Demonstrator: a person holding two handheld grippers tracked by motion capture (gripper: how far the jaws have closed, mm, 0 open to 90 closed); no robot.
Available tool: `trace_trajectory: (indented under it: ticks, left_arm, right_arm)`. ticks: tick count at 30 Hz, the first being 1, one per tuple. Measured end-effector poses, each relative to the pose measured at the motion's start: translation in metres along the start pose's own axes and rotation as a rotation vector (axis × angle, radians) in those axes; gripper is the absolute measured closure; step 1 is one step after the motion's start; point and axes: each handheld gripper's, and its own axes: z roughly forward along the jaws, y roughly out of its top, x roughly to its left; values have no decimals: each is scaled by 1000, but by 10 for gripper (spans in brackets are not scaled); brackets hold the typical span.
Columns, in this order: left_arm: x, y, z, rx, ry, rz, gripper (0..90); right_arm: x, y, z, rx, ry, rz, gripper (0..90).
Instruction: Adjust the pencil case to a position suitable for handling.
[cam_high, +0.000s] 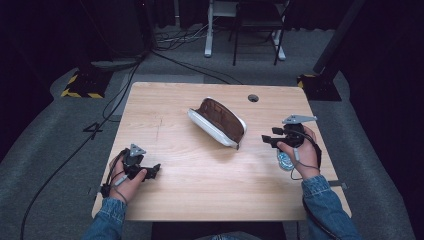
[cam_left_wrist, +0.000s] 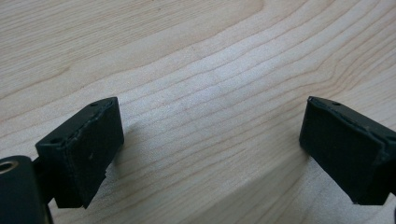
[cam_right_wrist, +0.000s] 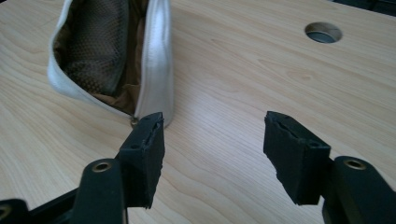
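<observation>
An open white pouch (cam_high: 217, 121) with a brown lining lies slantwise at the middle of the wooden table (cam_high: 200, 190). In the right gripper view the pouch (cam_right_wrist: 156, 60) gapes just beyond the jaws, its zip end close to the left jaw. My right gripper (cam_high: 267, 137) hovers to the pouch's right, pointing at it, and its jaws (cam_right_wrist: 215, 135) stand open with only bare wood between them. Near the front left corner my left gripper (cam_high: 155, 170) rests low over the table, open (cam_left_wrist: 210, 126), nothing between its pads.
A small round silvery object (cam_high: 285, 161) lies on the table under the right hand. A cable hole (cam_high: 253, 98) sits in the tabletop at the back right. Cables and stand legs cover the floor beyond the table.
</observation>
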Motion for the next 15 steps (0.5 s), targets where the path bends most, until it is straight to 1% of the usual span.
trace_trajectory:
  ticks: [2, 4, 8, 11, 12, 15]
  left_arm:
    - [0, 0, 0, 0, 1, 0, 66]
    - [0, 0, 0, -2, 4, 3, 66]
    - [0, 0, 0, -2, 3, 2, 66]
    - [0, 0, 0, -1, 4, 2, 66]
    - [0, 0, 0, -1, 4, 2, 66]
    - [0, 0, 0, -1, 3, 2, 66]
  right_arm:
    - [5, 4, 5, 1, 15, -9, 370]
    - [9, 7, 9, 0, 23, -7, 355]
    - [15, 13, 18, -1, 42, -16, 339]
    - [17, 18, 25, 5, 52, -5, 320]
    - [17, 18, 25, 5, 52, -5, 320]
    - [17, 21, 33, 7, 61, 16, 311]
